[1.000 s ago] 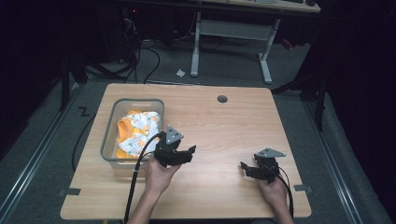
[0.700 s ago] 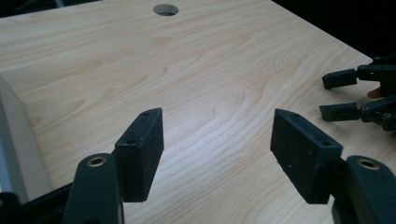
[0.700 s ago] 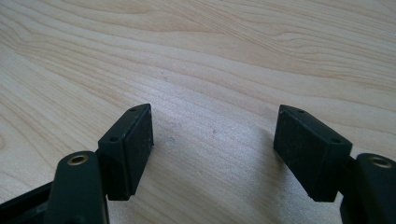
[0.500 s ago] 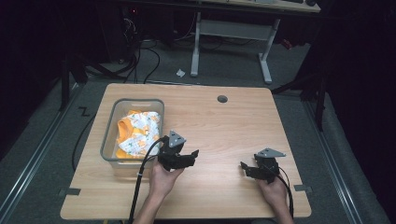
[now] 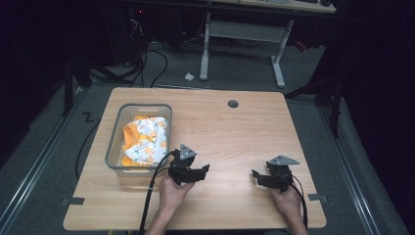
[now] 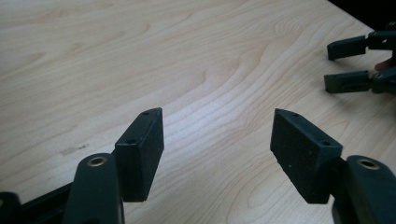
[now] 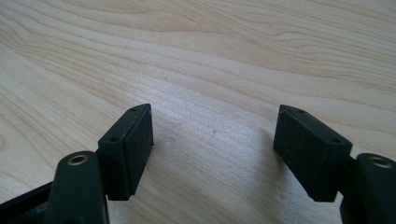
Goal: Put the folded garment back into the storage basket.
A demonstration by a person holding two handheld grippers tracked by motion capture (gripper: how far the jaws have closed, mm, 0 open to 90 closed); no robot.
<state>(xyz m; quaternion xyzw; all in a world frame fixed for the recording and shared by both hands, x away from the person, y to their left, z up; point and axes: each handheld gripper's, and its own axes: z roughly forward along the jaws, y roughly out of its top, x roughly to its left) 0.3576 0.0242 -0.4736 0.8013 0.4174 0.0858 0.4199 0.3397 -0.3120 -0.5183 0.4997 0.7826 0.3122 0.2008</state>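
My left gripper (image 5: 204,169) sits low over the wooden table (image 5: 230,132), just right of the clear plastic bin (image 5: 117,144), its jaws pointing right. In the left gripper view the left gripper (image 6: 217,140) stands open over bare wood with nothing between the pads. My right gripper (image 5: 255,175) rests near the table's front right, jaws pointing left toward the other one. The right gripper view has the right gripper (image 7: 212,140) open and empty above the wood. An orange and white patterned cloth (image 5: 144,139) lies bunched inside the bin. The right gripper's jaws (image 6: 348,63) show at the far right of the left gripper view.
A round cable hole (image 5: 233,104) is set near the table's far edge. A black cable (image 5: 149,196) trails from the left gripper over the front edge. Beyond the table stand a white desk frame (image 5: 240,34) and floor cables (image 5: 147,58).
The left hand has come down and back toward the table's front, away from the bin's corner. The right hand has stayed where it was.
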